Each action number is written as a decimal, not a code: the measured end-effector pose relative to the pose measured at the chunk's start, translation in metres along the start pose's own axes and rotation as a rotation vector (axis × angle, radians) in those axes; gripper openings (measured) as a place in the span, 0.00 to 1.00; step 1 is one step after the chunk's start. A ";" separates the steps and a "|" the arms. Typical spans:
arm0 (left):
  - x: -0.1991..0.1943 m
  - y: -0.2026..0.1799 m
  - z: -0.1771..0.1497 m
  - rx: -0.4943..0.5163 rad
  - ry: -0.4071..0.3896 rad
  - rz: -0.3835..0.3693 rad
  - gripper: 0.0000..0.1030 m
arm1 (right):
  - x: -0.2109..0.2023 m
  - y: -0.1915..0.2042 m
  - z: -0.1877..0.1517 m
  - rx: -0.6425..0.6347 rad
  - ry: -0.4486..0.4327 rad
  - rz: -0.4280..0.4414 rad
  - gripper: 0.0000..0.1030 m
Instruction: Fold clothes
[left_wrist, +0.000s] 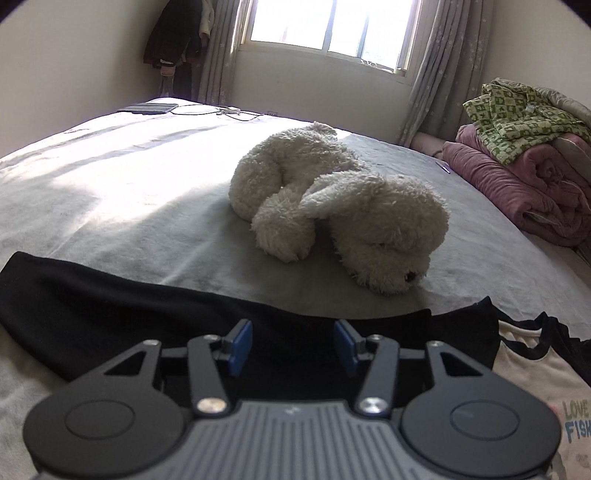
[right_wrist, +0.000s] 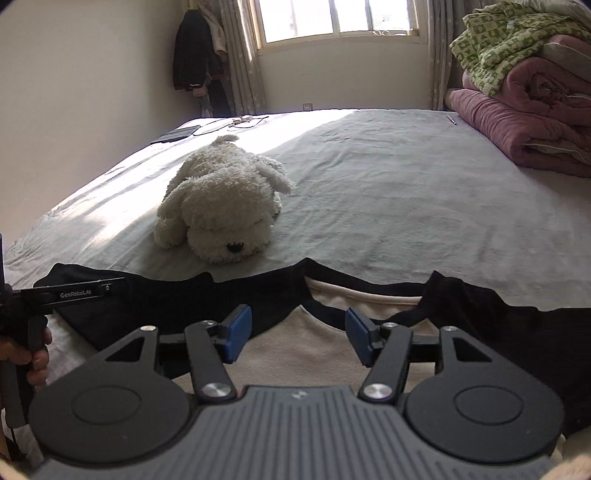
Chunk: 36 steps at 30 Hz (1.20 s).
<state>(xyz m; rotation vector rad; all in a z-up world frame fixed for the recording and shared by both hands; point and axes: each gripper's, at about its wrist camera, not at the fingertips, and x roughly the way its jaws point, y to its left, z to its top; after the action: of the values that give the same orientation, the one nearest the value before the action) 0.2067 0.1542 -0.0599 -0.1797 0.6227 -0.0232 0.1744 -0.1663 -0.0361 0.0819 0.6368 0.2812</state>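
Left gripper (left_wrist: 293, 347) and right gripper (right_wrist: 298, 338) low in frame over black-sleeved shirt (right_wrist: 295, 343) on bed (right_wrist: 406, 192), jaws released, grasping nothing; plush dog (right_wrist: 221, 206) mid-frame.

Bed mostly open; plush dog mid-bed, bedding pile at right edge.

Plush dog (right_wrist: 221, 206) lies just beyond the shirt's (right_wrist: 306, 347) far edge, left of centre in the right wrist view; it blocks a straight reach across the bed (right_wrist: 388, 192) there. Wide bare sheet between dog and folded quilts (right_wrist: 524, 122) stacked along the right edge, green garment (right_wrist: 506, 48) on top. Bare sheet also left of the dog up to the left edge. Far left corner holds a dark tablet (right_wrist: 181, 133) and cables (right_wrist: 236, 122). Left gripper (left_wrist: 293, 345) and right gripper (right_wrist: 299, 338) both hang with jaws apart over the shirt at the near edge, nothing between the pads.
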 end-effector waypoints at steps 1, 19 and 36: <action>-0.001 -0.006 0.001 0.010 -0.001 -0.020 0.55 | -0.005 -0.011 -0.003 0.029 -0.011 -0.024 0.61; 0.031 -0.058 -0.019 0.055 0.020 -0.019 0.59 | -0.064 -0.167 -0.042 0.390 -0.121 -0.463 0.62; 0.019 -0.057 -0.010 0.122 -0.006 0.148 0.60 | -0.058 -0.228 -0.078 0.605 -0.159 -0.623 0.62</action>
<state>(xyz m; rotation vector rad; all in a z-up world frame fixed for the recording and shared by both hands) 0.2183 0.0955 -0.0688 -0.0154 0.6252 0.0816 0.1369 -0.4025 -0.1026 0.4708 0.5417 -0.5226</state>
